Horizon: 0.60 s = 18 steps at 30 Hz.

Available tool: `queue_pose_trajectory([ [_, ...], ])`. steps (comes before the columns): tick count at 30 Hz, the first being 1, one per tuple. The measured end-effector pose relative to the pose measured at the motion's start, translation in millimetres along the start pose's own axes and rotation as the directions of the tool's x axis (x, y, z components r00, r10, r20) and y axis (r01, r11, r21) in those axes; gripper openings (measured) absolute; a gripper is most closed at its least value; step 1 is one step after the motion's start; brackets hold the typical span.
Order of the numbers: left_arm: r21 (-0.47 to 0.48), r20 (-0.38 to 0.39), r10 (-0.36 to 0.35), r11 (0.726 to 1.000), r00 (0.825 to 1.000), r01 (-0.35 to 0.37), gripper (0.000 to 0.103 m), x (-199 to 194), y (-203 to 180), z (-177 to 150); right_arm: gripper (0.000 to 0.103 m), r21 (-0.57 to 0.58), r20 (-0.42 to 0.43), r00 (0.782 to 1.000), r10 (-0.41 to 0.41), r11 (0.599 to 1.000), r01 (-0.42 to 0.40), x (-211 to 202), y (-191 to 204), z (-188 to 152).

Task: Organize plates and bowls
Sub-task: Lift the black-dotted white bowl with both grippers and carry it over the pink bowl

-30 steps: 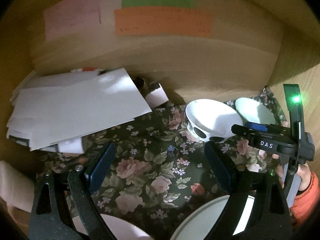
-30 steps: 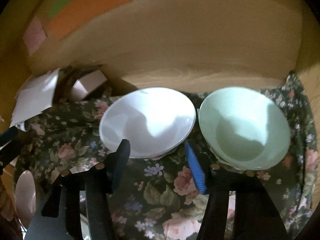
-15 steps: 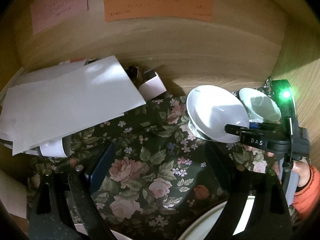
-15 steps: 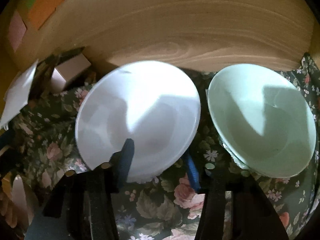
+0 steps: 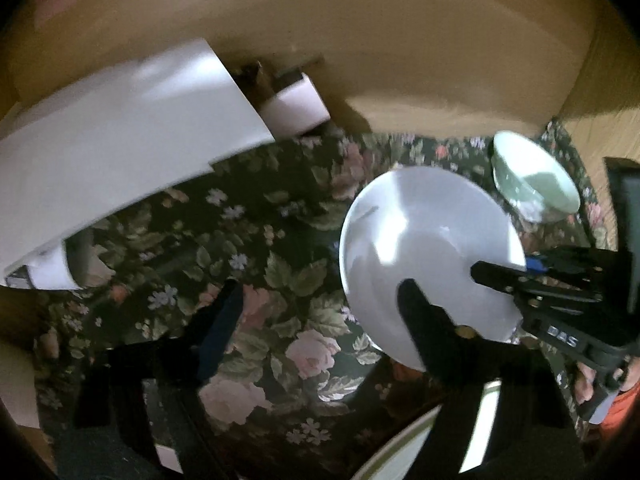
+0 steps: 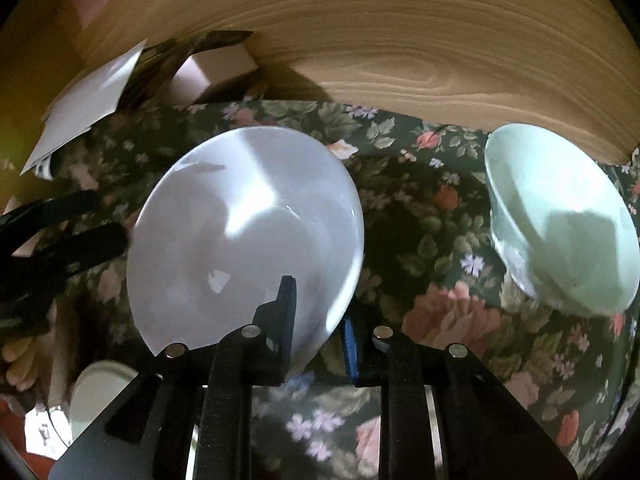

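- Right wrist view: right gripper point(image 6: 318, 320) at the bottom centre, clamped on the near rim of a white bowl point(image 6: 244, 236); one black finger inside the bowl, the blue-padded finger outside the rim.
- White bowl tilted, its open face turned toward the camera, raised above a dark floral tablecloth point(image 6: 420, 240).
- Pale green bowl point(image 6: 560, 220) to the right on the cloth, well apart from the white bowl, close to a light wooden wall point(image 6: 400, 40) behind.
- White papers point(image 6: 92, 96) and a small pale box point(image 6: 212, 68) at the upper left, against the wall.
- Left gripper's black fingers just visible at the left edge, beside the white bowl.
- Left wrist view, blurred: left gripper point(image 5: 316, 312) low in the frame, fingers spread apart with only tablecloth point(image 5: 260, 240) between them; right-hand fingertip overlapping the white bowl point(image 5: 420, 240) in the picture, contact not possible to tell.
- Right gripper point(image 5: 500, 276) entering from the right, pinching the bowl's rim on its right side.
- Green bowl point(image 5: 536, 184) behind and to the right of the white bowl, not touching it.
- Large white papers point(image 5: 120, 128) at the upper left, box point(image 5: 296, 108) beside them near the wooden wall point(image 5: 400, 40).
- Rim of a white plate point(image 5: 400, 444) at the bottom edge, partly hidden behind the left gripper.
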<state>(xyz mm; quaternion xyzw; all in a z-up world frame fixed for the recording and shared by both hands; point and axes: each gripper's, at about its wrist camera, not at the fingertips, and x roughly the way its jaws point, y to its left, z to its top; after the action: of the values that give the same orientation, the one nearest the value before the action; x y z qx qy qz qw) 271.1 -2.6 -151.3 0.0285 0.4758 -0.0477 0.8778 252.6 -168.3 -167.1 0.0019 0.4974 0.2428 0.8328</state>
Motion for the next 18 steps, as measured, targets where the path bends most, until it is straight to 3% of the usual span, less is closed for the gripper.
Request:
queue_pose_trajectory([
  [8, 0.034, -0.068, 0.008, 0.999, 0.998, -0.005, 0.053, 17, -13, 0, 0.025, 0.024, 0.040, 0.999, 0.007, 1.000, -0.008, -15, -2, -15],
  [12, 0.052, -0.101, -0.001, 0.999, 0.995, 0.007, 0.036, 26, -19, 1, 0.025, 0.025, 0.080, 0.997, -0.003, 1.000, 0.001, -24, -12, -14],
  [18, 0.067, -0.126, -0.041, 0.996, 0.991, 0.050, 0.016, 37, -28, 4, 0.022, 0.022, 0.073, 0.997, 0.013, 1.000, -0.015, -9, -11, -10],
])
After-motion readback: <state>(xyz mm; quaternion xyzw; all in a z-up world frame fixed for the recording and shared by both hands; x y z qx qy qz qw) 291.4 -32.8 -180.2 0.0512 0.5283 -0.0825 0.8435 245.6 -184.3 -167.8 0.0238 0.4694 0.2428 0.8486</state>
